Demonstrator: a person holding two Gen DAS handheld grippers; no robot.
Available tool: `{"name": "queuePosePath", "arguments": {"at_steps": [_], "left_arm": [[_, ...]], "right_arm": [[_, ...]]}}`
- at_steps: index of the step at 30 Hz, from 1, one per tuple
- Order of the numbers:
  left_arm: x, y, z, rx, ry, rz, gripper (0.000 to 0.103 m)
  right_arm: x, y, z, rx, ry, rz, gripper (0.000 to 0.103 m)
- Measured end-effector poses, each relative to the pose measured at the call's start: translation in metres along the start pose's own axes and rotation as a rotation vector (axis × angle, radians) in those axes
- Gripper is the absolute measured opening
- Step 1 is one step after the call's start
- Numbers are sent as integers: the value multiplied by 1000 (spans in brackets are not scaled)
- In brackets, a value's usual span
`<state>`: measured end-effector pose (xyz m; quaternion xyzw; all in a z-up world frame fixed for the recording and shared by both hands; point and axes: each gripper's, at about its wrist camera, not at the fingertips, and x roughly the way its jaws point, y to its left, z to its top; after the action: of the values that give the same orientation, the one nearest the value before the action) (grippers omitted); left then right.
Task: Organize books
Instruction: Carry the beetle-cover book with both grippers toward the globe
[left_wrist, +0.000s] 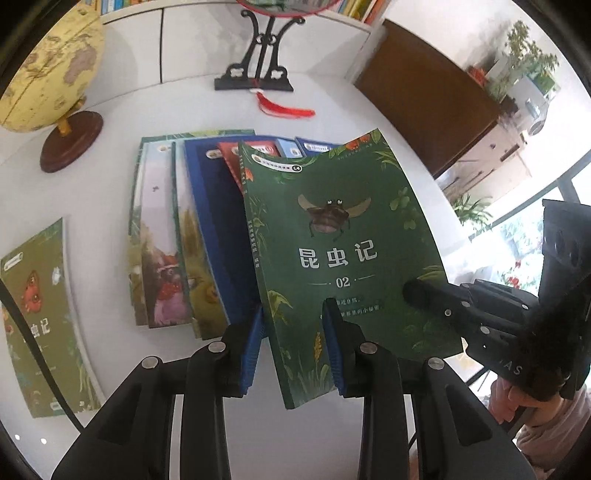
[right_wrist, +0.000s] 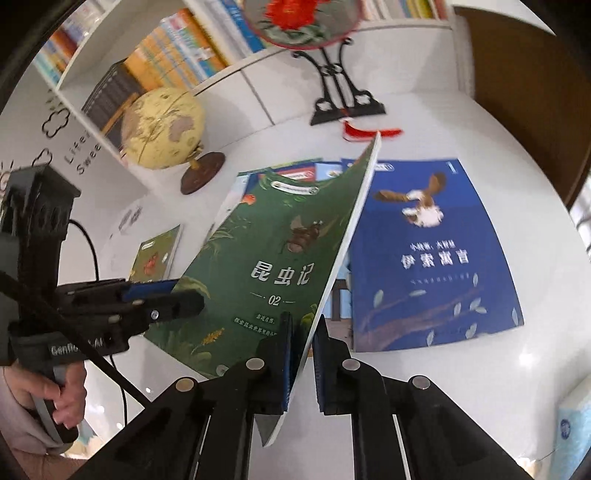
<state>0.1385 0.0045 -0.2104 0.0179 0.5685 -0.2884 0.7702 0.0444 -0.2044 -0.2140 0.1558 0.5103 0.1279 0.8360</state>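
Note:
A green book with a beetle on its cover is lifted off the white table, tilted and slightly bent. My left gripper is shut on its lower edge near the spine, one finger over the cover and one behind it. My right gripper is shut on the same green book at its white page edge, which runs up between the two blue pads. Beneath it lies a row of overlapping books. To the right of these, a blue book with a bird lies flat.
An olive-green book lies alone at the left. A yellow globe and a black ornament stand with a red tassel stand at the back. Behind them runs a bookshelf. A person's hand grips the left handle.

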Motion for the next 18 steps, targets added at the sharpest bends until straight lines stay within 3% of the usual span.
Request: {"name": "queuePosePath", "arguments": {"at_steps": [9, 18], "left_arm": [[-38, 36, -18, -65, -93, 40, 28], [-89, 127, -40, -234, -175, 108, 28]], "right_arm": [[-7, 59, 26, -139, -31, -1, 10], [31, 146, 44, -282, -6, 68, 10]]}}
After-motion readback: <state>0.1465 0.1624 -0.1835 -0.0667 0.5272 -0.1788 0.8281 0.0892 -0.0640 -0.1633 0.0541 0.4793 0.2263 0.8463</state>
